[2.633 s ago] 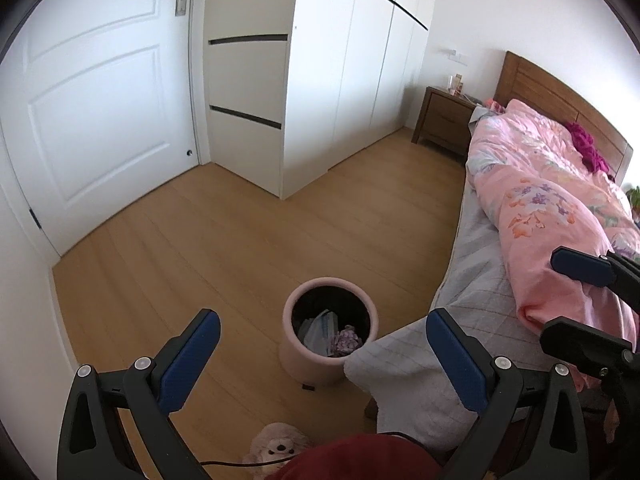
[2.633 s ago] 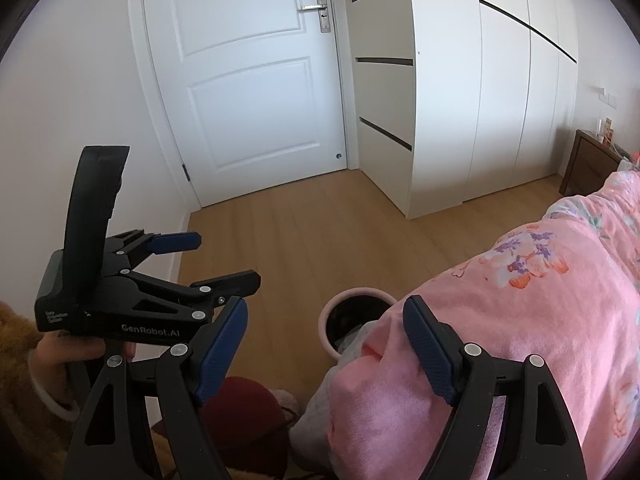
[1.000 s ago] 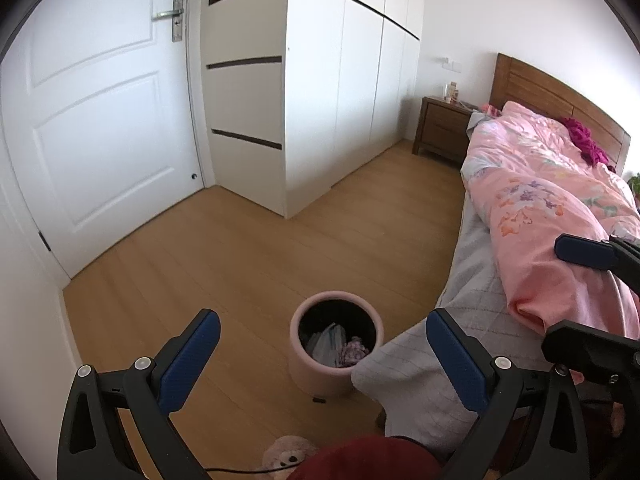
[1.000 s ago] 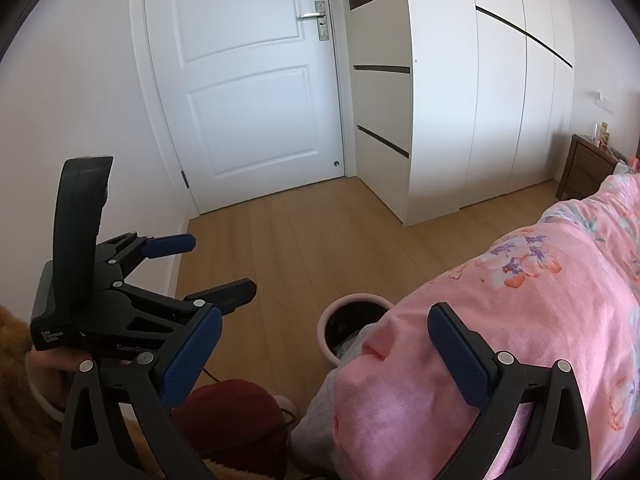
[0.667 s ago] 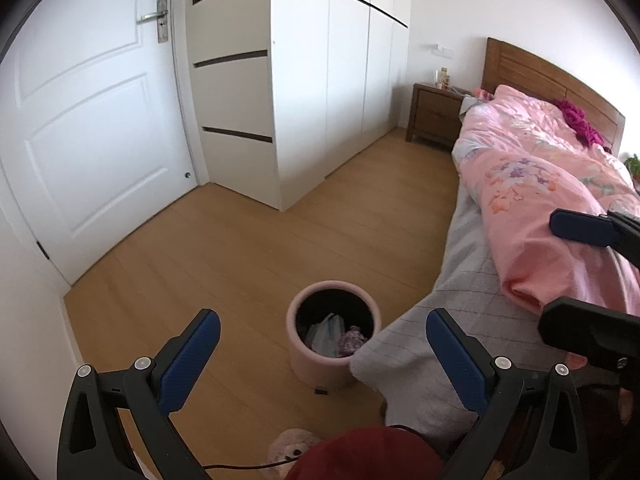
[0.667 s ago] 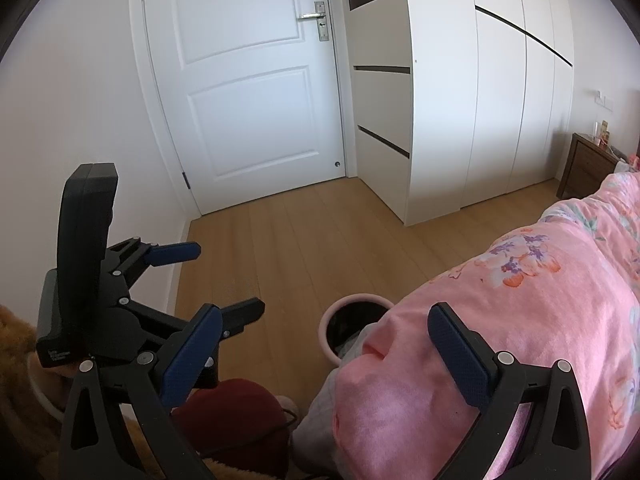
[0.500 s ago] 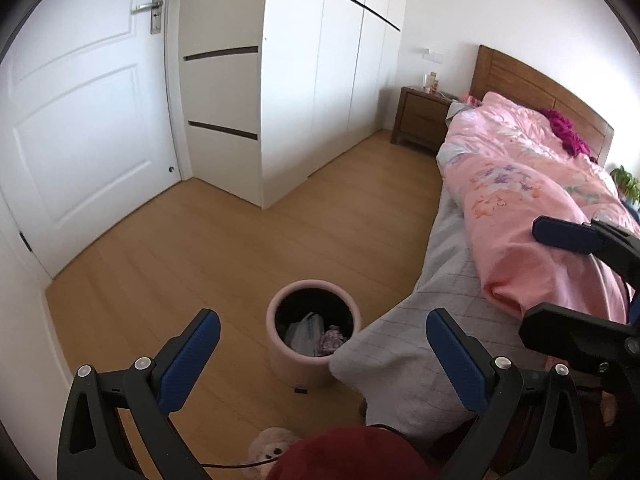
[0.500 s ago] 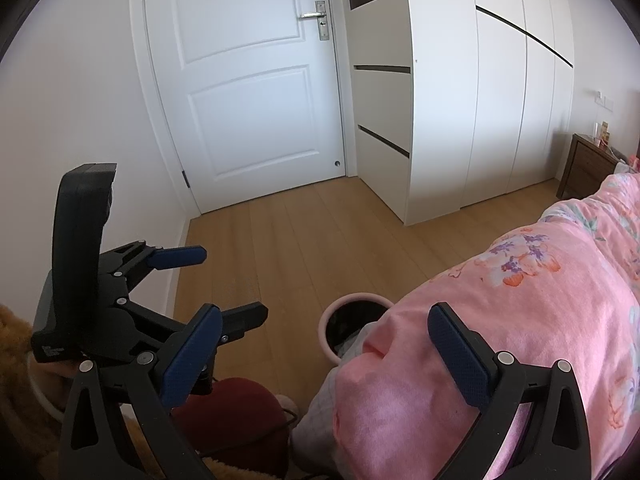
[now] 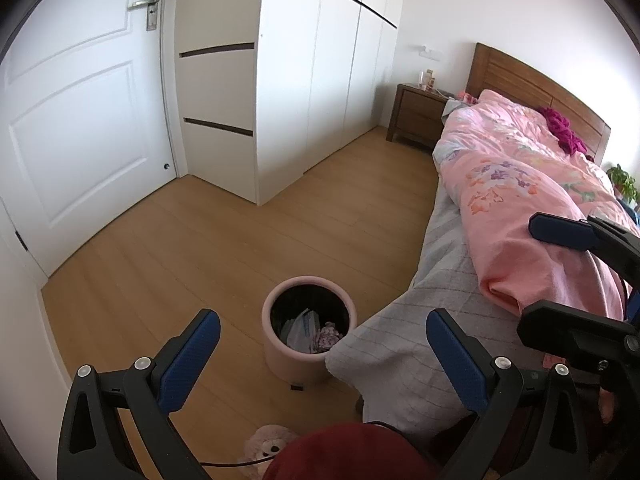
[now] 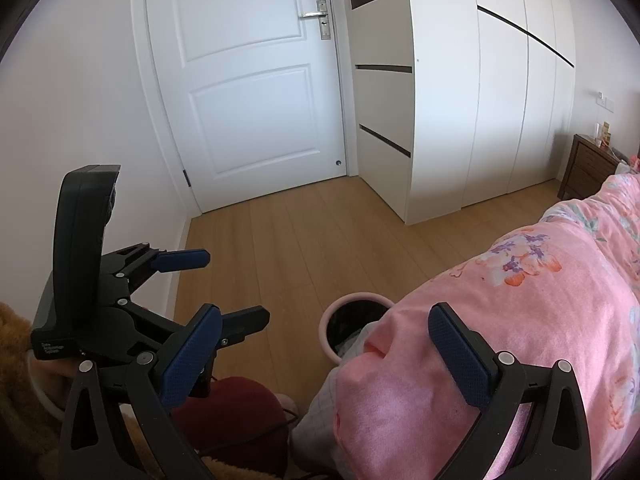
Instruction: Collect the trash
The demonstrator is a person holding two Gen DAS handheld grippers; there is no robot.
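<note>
A round pink trash bin [image 9: 280, 354] stands on the wooden floor by the foot corner of the bed. Inside it lie crumpled white and purple scraps [image 9: 312, 330]. My left gripper [image 9: 320, 356] hangs open above the bin with nothing between its blue pads. My right gripper [image 10: 324, 356] is open too, held over the pink quilt [image 10: 520, 320], with the bin's rim [image 10: 340, 306] peeking out past the quilt's edge. Each gripper shows in the other's view: the left gripper [image 10: 216, 288] at the left, the right gripper [image 9: 560, 276] at the right.
A bed with a grey sheet [image 9: 420, 340] fills the right side. White wardrobes [image 9: 288, 80] and a closed white door [image 9: 80, 120] line the far walls. A wooden nightstand [image 9: 416, 116] stands by the headboard. A plush slipper [image 9: 268, 446] and dark red trouser leg [image 9: 344, 456] are below.
The left wrist view has swung slightly, so the bin sits a little lower and more centred between the pads. The right gripper opened wider than 2.6 s ago and holds still.
</note>
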